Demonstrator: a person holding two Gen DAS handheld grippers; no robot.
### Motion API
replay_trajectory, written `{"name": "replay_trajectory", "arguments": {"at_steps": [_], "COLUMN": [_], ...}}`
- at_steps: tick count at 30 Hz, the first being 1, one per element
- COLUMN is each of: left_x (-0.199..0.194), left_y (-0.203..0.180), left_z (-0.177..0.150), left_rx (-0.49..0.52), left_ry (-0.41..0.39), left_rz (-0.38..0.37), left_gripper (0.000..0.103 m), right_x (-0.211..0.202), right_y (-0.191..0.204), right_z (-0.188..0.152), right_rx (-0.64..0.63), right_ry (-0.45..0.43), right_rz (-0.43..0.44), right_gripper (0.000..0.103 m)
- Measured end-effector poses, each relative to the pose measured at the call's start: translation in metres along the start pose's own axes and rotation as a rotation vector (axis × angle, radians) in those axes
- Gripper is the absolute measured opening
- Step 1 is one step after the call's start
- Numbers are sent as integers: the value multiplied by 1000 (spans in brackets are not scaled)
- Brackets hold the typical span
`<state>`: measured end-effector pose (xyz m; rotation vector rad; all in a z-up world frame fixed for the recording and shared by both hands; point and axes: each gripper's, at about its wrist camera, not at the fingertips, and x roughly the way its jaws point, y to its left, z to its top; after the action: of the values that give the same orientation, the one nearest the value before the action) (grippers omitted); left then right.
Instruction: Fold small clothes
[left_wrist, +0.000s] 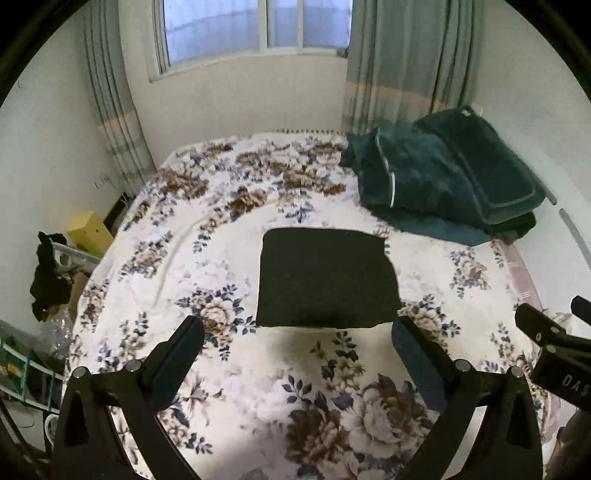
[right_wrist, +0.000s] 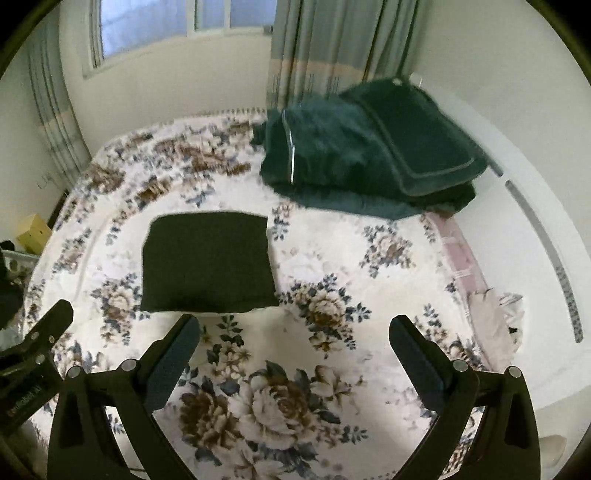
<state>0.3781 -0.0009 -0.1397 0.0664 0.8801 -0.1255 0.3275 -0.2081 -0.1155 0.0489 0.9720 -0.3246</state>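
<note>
we have a dark garment (left_wrist: 327, 278) lying on the floral bedspread (left_wrist: 207, 258), already squared into a neat rectangle near the middle of the bed, with its near edge just ahead of both tools. a pile of dark green bedding (left_wrist: 447, 184) sits well apart, in the far right corner by the curtain.

our left hand-held gripper (left_wrist: 297, 354) hangs over the bedspread with its jaws spread wide and nothing between them; the garment's near edge lies just beyond its fingertips. our right hand-held gripper (right_wrist: 295, 347) is likewise wide and empty, and in its view the garment (right_wrist: 208, 262) sits ahead and to the left.

we judge the cloth to be soft, light and limp, with a matte knit-like surface that should not slip in the pads. it looks several layers thick, so a pinch may catch only the top layer and peel the fold apart. if another fold is wanted, we would take the two near corners, one per tool, pinching through the whole stack, and lift low so the middle does not sag. the plush bedspread beneath may bunch up into the grip, so we would close just at the edge. whether the fold already counts as finished we cannot tell.
</note>
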Motion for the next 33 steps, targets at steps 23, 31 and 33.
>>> {"name": "replay_trajectory", "arguments": {"at_steps": [23, 31, 33], "left_x": [-199, -225, -230], "left_y": [7, 0, 0], "left_z": [-36, -35, -34], "left_rx": [-46, -52, -63], "left_ry": [-84, -114, -125], "left_rz": [17, 34, 35], "left_gripper": [103, 103, 103], "right_x": [-269, -291, -291], "right_y": [-32, -44, -44], "right_z": [-60, -53, -50], "right_rx": [-40, -46, -61], "right_ry": [-215, -215, -206], "right_rz": [84, 107, 104], "right_gripper": [103, 103, 103]}}
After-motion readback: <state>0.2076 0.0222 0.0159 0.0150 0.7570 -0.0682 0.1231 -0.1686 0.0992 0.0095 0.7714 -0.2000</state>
